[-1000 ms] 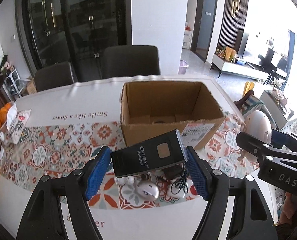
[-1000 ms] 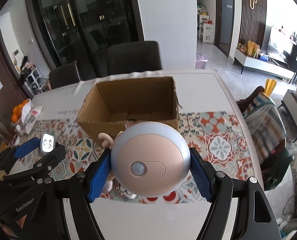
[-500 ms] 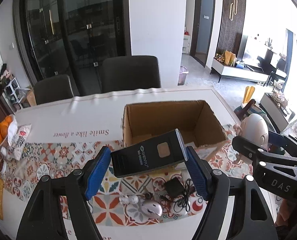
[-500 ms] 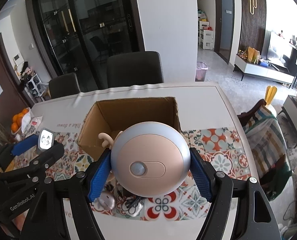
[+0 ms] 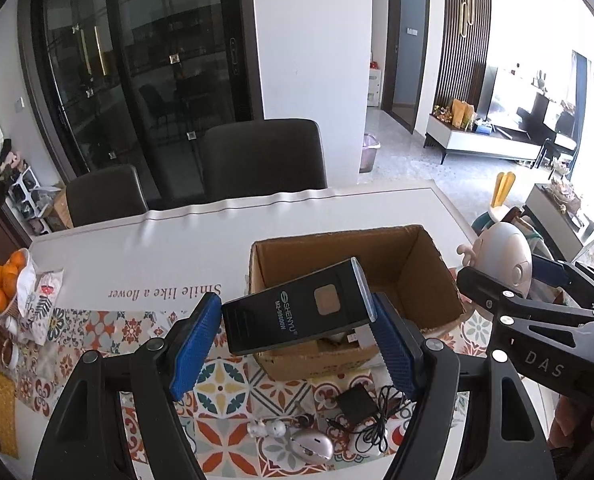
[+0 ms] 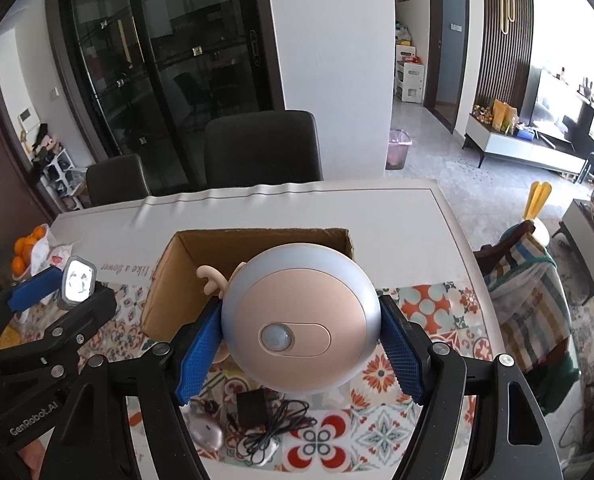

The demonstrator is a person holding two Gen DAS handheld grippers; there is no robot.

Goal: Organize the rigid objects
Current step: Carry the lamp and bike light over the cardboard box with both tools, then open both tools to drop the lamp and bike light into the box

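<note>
My left gripper (image 5: 295, 346) is shut on a black shaver (image 5: 297, 314) and holds it above the near wall of an open cardboard box (image 5: 425, 264). My right gripper (image 6: 299, 354) is shut on a round blue-and-pink night light (image 6: 299, 320) and holds it above the box (image 6: 173, 280). The night light also shows in the left wrist view (image 5: 503, 256), at the box's right. The shaver's shiny end shows in the right wrist view (image 6: 77, 280).
On the patterned tablecloth (image 5: 97, 332) in front of the box lie a computer mouse (image 5: 311, 446), a black adapter with cable (image 5: 357, 404) and small white earbuds (image 5: 265, 428). Oranges (image 5: 5, 280) sit at the left edge. Two dark chairs (image 5: 261, 156) stand behind the table.
Both grippers have risen and drawn back from the table with their objects still held. The box and the items in front of it now sit lower and farther off.
</note>
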